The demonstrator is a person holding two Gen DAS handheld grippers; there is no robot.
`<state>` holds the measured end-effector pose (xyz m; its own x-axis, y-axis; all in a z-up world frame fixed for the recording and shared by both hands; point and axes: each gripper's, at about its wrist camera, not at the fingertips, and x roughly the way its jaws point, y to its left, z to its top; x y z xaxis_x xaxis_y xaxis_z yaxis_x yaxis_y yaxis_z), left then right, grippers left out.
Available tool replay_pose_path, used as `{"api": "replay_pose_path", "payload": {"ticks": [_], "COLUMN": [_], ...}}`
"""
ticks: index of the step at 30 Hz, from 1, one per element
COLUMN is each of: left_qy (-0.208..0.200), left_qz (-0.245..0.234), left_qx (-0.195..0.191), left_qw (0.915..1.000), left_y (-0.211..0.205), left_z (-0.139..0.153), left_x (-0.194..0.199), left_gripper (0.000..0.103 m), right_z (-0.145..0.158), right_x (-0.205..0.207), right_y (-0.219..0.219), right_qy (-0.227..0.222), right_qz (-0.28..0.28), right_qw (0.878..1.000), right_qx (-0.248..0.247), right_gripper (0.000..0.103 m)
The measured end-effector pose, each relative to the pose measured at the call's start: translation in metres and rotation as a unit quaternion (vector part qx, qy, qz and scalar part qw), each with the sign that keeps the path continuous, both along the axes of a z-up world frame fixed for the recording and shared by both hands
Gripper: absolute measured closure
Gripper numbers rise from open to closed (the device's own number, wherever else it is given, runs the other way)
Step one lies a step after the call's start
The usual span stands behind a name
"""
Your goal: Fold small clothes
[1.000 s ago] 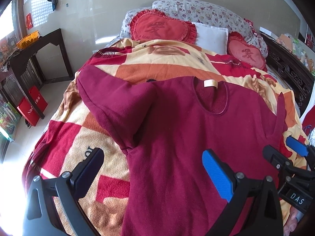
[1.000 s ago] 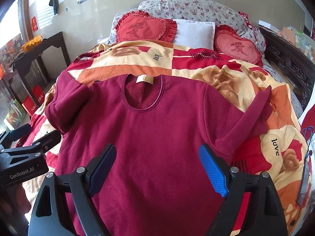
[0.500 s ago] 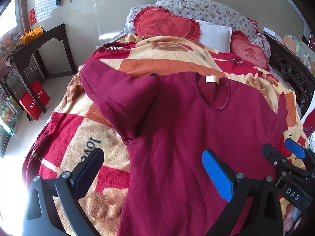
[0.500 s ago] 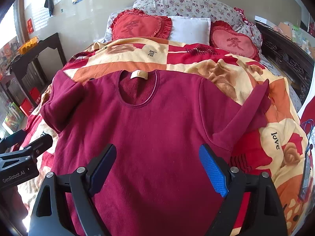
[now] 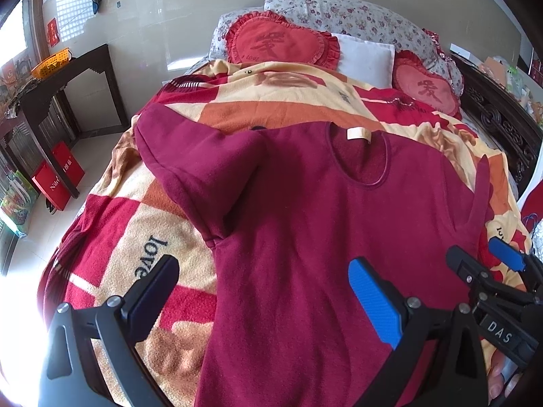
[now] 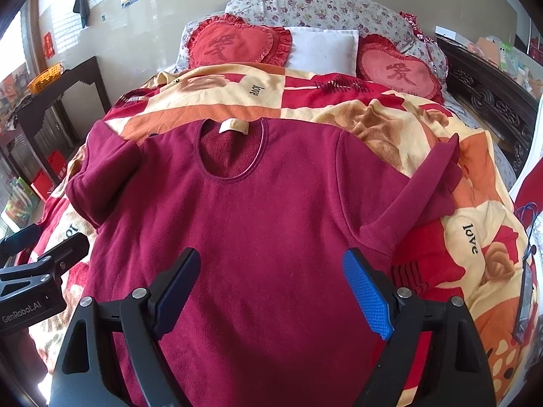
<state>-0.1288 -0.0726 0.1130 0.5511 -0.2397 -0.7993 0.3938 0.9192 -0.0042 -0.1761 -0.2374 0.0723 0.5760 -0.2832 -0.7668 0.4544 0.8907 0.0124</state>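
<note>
Your left gripper [image 5: 261, 300] and right gripper [image 6: 275, 286] both gape wide and empty over the unfolded shirt [image 6: 264, 224] lying flat on the blanket [image 6: 482, 237], so next you likely grab a sleeve [image 6: 427, 183].

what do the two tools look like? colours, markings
Both match: black angular plastic frames with silver pivot screws and two fingers each, faced with blue textured pads. The left tool carries white "GenRobot.AI" lettering on its side, readable in the right wrist view. The right tool shows a "DAS" label on its body in the left wrist view. No cables visible; no sleeves in frame.
</note>
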Motion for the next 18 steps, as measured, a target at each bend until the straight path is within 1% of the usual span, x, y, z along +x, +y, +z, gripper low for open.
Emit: {"api": "replay_pose_path", "payload": {"ticks": [18], "left_qy": [0.009], "left_qz": [0.005], "left_qx": [0.0], "left_qw": [0.9999], "left_y": [0.002], "left_z": [-0.011], "left_x": [0.007], "left_gripper": [0.001], "right_z": [-0.008], "right_x": [0.006], "right_y": [-0.001], "right_qy": [0.006], "right_qz": [-0.002], "right_qw": [1.0], "right_qx": [0.013], "right_gripper": [0.032]}}
